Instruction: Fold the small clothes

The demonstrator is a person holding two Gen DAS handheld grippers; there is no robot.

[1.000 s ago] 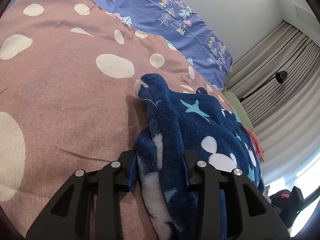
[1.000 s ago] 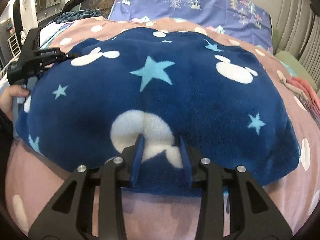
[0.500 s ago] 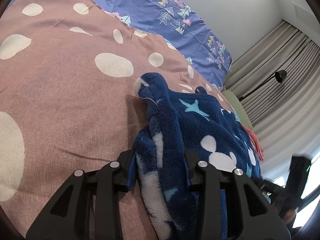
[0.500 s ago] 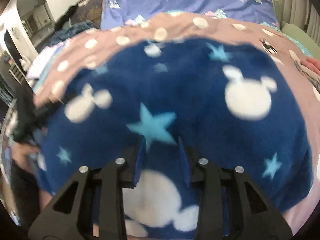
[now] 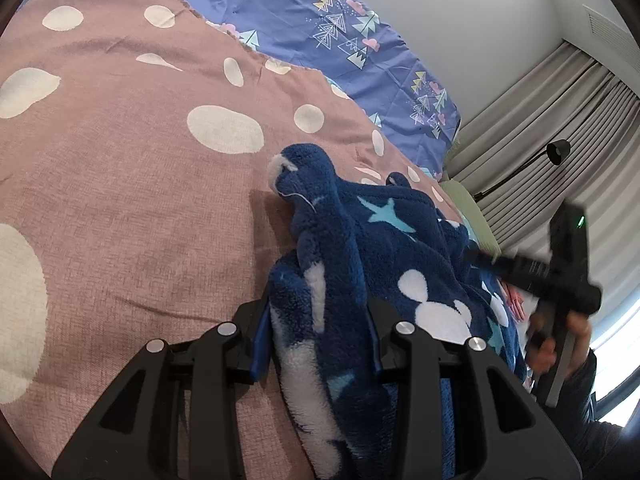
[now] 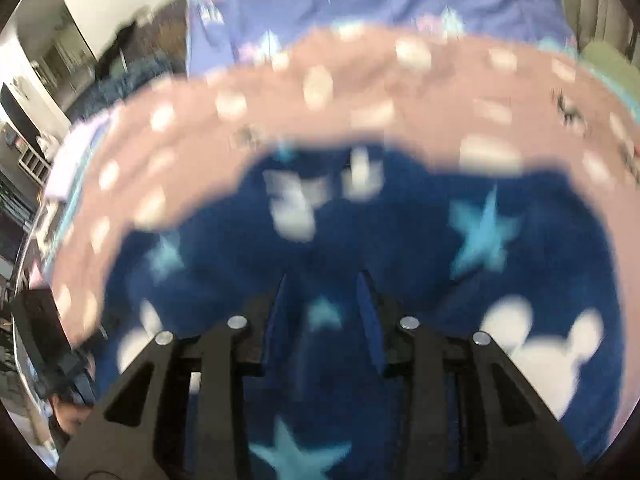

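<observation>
Navy fleece garment: plush, white mouse-head shapes, light-blue stars. Lies bunched on pink spotted bedspread, right half of left wrist view, thick ridge running from 6 o'clock up to rounded white-tipped end near centre. Right wrist view (blurred): fleece fills lower half, far edge wavy toward 12 o'clock, bedspread beyond it.

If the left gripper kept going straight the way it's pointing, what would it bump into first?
The left gripper is already clamped on the fluffy blue blanket, so going straight on it would probably just push deeper into that bunched-up fold, with the pink spotted bedspread beyond it.
</observation>
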